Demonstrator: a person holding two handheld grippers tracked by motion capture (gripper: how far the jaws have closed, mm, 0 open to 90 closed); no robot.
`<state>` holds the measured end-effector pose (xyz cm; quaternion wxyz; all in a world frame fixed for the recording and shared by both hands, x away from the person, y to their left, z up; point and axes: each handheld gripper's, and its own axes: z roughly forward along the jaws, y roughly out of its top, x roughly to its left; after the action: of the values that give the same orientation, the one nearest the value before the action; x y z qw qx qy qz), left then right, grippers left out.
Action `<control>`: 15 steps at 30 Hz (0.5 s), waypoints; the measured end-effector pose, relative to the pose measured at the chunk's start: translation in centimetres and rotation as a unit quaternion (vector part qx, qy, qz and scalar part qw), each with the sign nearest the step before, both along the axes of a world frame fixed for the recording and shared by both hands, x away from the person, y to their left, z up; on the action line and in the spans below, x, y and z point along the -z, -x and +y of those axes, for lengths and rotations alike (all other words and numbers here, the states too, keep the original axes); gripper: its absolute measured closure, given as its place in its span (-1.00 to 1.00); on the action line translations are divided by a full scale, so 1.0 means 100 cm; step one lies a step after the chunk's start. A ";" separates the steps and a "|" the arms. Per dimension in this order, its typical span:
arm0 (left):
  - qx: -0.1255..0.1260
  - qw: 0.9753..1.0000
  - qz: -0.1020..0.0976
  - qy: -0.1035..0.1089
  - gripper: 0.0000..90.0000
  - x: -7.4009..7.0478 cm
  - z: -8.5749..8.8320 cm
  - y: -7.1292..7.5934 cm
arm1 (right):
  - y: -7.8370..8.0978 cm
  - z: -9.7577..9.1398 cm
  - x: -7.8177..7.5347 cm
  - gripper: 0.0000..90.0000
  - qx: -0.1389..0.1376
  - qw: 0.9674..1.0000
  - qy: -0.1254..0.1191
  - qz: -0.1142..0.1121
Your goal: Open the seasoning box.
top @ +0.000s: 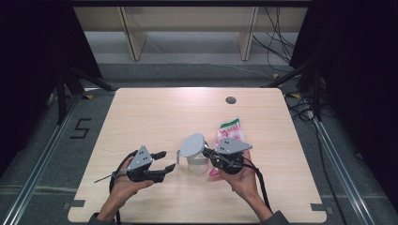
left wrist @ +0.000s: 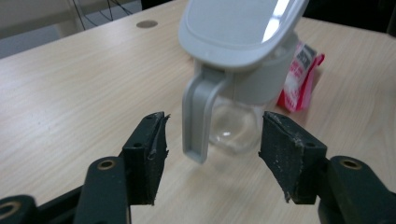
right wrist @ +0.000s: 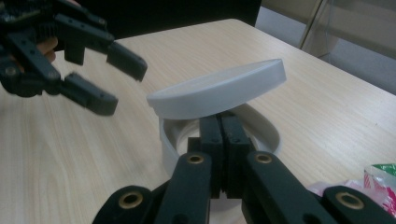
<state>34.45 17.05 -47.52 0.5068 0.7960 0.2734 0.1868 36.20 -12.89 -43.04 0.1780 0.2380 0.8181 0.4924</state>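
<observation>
Jar handle [left wrist: 198,116] between open left pads [left wrist: 152,149]

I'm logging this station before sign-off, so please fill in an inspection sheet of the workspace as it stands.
Surface: light wooden table, round cable hole near the far edge.
Job's things: clear jar with grey handle; its grey lid tilted up.
Clutter: pink and green packet beside the jar.
Grippers: left gripper open, jaws apart before the handle; right gripper shut, jaws at the jar's rim under the lid.
Cables: one trails from each gripper; more on the floor beyond.
Surroundings: grey floor, wooden supports, dark curtains.
</observation>
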 end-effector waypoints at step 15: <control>-0.030 0.999 0.029 0.010 -0.34 0.013 0.015 0.015 | 0.002 0.027 -0.011 1.00 -0.017 0.999 -0.009 -0.029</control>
<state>32.92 18.52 -48.79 0.5004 0.7875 0.3136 0.1766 35.95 -10.23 -41.93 0.1907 0.2116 0.8119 0.5095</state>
